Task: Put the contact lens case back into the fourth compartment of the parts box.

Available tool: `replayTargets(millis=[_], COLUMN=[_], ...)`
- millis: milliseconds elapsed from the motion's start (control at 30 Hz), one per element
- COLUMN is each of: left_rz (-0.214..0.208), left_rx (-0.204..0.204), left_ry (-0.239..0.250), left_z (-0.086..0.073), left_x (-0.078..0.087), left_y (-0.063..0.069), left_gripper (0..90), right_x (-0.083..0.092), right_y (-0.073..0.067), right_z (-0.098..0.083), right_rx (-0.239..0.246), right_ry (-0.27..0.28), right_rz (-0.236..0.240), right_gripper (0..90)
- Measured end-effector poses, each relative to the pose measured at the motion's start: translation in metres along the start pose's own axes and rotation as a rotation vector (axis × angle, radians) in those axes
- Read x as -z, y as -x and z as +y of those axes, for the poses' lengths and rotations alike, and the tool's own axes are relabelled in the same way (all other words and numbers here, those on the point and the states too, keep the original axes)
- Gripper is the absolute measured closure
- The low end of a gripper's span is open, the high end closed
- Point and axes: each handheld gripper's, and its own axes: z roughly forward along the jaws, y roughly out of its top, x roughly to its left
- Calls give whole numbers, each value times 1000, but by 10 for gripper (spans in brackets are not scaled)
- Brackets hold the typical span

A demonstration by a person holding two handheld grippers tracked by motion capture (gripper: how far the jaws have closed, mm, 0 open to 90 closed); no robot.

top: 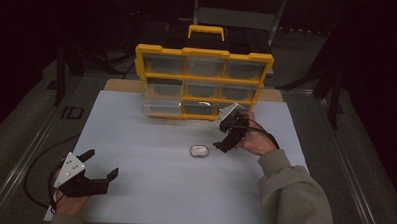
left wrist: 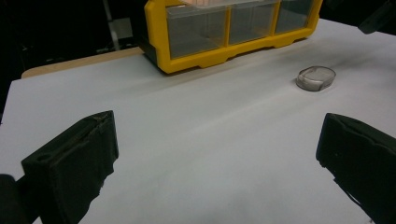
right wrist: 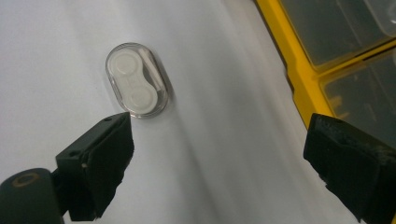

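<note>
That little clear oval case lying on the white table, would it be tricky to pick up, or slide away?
The clear oval case looks like hard, smooth plastic, so it is probably stiff and may slip between the jaws. It is small and thin-walled, so likely light. It lies flat and low on the white table, so a push would probably slide it rather than tip or roll it.
</note>
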Motion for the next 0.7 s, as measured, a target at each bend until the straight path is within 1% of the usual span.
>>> replayTargets(millis=[200, 233, 267, 700], left_rz=[-1, -1, -1, -3], left_rx=[0, 0, 0, -1], left_ry=[3, 2, 2, 0], left_z=[0, 0, 0, 0], left_x=[0, 0, 0, 0], left_y=[0, 0, 0, 0], left_gripper=[0, 0, 0, 0], right_x=[-5, -6, -7, -20], right_y=[-1, -2, -2, -5], right_z=[3, 4, 4, 10], right_rx=[12, 7, 15, 31], right_ry=[1, 2, -4, -21], right_rz=[16, 16, 18, 44], right_gripper=[77, 78, 77, 77])
